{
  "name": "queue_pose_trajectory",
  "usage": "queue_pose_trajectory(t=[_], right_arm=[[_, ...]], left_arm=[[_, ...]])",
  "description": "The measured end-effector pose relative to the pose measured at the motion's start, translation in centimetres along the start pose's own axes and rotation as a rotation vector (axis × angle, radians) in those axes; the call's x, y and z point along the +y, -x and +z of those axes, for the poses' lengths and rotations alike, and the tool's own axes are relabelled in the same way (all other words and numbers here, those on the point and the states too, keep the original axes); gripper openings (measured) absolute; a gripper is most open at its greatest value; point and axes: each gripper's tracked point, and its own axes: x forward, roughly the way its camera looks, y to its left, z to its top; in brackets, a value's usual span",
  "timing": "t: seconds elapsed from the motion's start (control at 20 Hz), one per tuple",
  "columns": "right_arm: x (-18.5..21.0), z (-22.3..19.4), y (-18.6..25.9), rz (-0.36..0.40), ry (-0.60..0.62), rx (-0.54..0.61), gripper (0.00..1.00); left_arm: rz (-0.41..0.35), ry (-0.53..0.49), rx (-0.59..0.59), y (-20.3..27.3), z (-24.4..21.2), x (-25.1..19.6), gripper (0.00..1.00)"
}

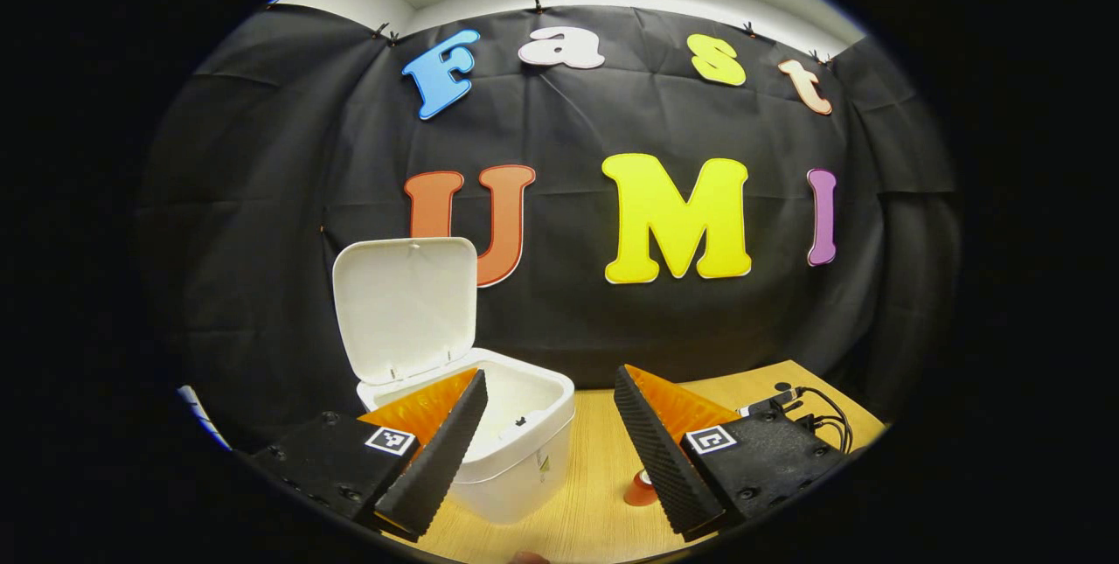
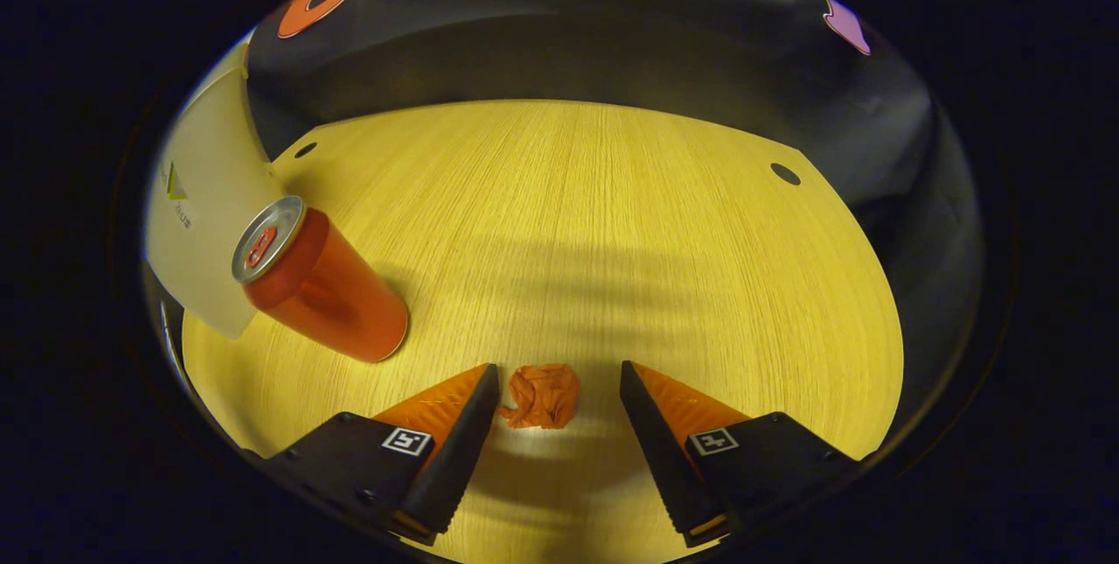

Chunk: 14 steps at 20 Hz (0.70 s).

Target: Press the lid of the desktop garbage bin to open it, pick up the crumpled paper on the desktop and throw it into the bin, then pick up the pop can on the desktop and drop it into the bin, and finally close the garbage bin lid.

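The white desktop bin (image 1: 516,450) stands on the wooden desk with its lid (image 1: 406,306) swung up and back. My left gripper (image 1: 551,385) hovers open just in front of the bin, its left finger overlapping the bin's rim. The top of the red pop can (image 1: 642,487) peeks out low beside the right finger. In the right gripper view the crumpled orange paper (image 2: 544,395) lies on the desk between the fingertips of my open right gripper (image 2: 559,379), nearer the left finger. The red pop can (image 2: 319,282) stands upright to the left, next to the bin's white wall (image 2: 205,223).
Black cables and a plug (image 1: 800,411) lie at the desk's far right corner. Two small round holes (image 2: 785,173) mark the desk's back edge. The black cloth wall rises right behind the desk. Bare wood stretches beyond the paper.
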Motion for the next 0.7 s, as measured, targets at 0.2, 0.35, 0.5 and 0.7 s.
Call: queue_pose_trajectory(t=[0.2,0.35,0.5,0.7], right_arm=[[0.2,-0.5,0.0,0.016,-0.012,0.018,0.59],[0.0,-0.7,0.3,0.012,-0.014,0.024,0.38],[-0.9,0.7,1.1,-0.017,-0.033,-0.035,0.22],[-1.0,1.9,3.2,-0.013,-0.040,-0.101,0.19]], left_arm=[[0.003,-0.003,0.001,-0.1,-0.1,0.0,0.96],[0.001,0.001,0.005,0.0,-0.2,-0.1,0.96],[-0.001,-0.002,0.004,0.1,-0.2,-0.2,0.96],[-0.007,-0.004,0.003,0.5,-0.3,-0.3,0.96]])
